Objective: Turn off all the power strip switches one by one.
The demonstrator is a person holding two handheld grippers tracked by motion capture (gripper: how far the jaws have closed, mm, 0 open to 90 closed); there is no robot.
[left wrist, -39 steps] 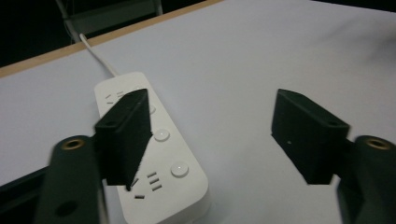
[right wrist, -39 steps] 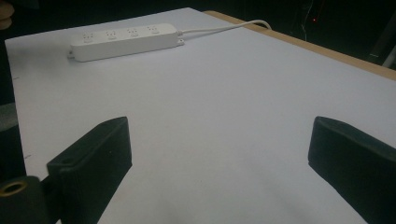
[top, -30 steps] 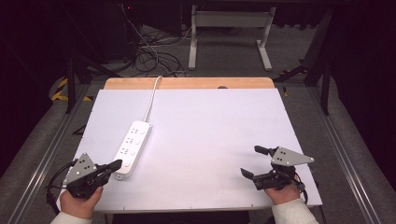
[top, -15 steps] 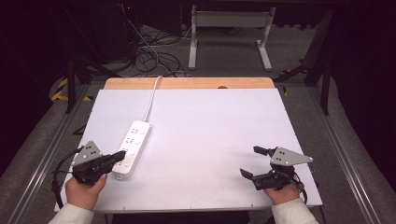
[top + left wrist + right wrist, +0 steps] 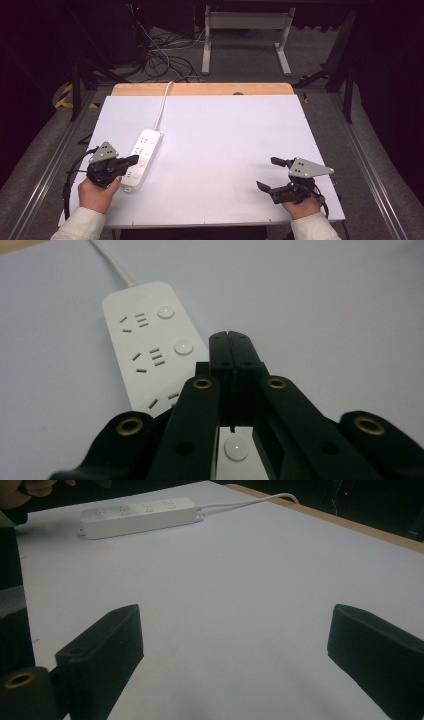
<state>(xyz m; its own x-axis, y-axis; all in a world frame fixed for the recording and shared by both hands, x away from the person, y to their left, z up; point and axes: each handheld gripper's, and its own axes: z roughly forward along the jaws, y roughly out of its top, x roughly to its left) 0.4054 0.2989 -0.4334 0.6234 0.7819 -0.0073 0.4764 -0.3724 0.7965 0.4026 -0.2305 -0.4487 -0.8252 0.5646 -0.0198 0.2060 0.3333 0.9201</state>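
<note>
the white power strip (image 5: 141,159) lies on the left part of the table (image 5: 225,150), its cable (image 5: 162,102) running to the far edge. the left gripper (image 5: 131,160) is clenched with nothing between its jaws — its tip is over the strip's near sockets, perhaps touching. the right gripper (image 5: 267,174) rests released, well apart — near the table's right front corner.

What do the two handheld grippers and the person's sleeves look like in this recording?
Both the left gripper and the right gripper are black, each with two flat jaws, brass-coloured rivets and a grey three-cornered plate on top. A black cable loops from the left one. The sleeves are light, off-white.
</note>
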